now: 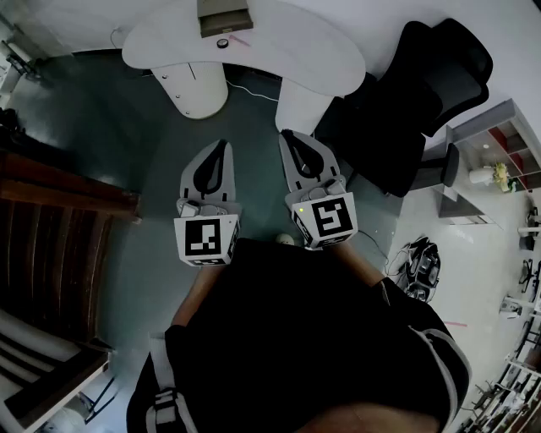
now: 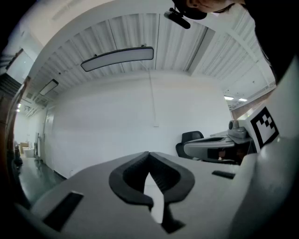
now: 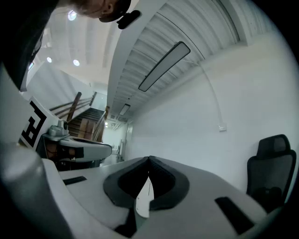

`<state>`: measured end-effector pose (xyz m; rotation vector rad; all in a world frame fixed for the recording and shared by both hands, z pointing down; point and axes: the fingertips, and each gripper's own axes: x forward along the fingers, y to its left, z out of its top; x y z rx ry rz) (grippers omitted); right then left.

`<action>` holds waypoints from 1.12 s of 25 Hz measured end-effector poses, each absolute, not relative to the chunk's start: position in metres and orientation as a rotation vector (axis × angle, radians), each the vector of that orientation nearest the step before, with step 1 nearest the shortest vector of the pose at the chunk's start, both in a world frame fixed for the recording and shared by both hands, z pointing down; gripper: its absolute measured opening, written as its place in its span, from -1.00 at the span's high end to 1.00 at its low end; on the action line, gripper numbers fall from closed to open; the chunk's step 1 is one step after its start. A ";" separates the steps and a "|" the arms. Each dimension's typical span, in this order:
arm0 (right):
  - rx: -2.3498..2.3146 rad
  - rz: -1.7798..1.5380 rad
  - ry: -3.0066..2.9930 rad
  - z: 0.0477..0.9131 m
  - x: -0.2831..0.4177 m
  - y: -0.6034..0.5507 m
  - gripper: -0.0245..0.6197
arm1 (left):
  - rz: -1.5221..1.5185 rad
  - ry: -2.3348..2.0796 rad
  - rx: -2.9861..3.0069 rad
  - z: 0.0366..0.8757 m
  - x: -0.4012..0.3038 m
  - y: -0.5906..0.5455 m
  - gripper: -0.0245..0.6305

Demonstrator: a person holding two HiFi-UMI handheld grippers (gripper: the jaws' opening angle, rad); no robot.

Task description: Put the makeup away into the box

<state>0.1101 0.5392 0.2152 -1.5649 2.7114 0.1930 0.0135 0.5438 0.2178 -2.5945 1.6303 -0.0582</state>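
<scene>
Standing short of table (image 1: 296, 51); pickup not begun. Left gripper (image 1: 221, 148) and right gripper (image 1: 288, 135): jaws pressed together, empty. Box (image 1: 224, 15) and small round makeup item (image 1: 222, 43) at top centre. Next: approach, open jaws, take item.

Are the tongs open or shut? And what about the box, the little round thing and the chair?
Left tongs: shut, nothing in them.
Right tongs: shut, nothing in them.
Box: on the white table; open or closed, too far to tell.
Small round thing: lying on the table by the box.
Black chair: upright, nobody in it.
</scene>
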 end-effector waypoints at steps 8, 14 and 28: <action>-1.638 0.164 2.708 0.220 0.094 0.527 0.86 | -0.058 1.599 -2.636 0.223 -0.004 0.529 0.90; -1.633 0.166 2.674 0.223 0.080 0.525 0.86 | -0.046 1.557 -2.668 0.226 -0.014 0.527 0.90; -1.499 0.126 2.803 0.246 0.052 0.455 0.66 | -0.069 1.615 -2.677 0.246 -0.027 0.460 0.90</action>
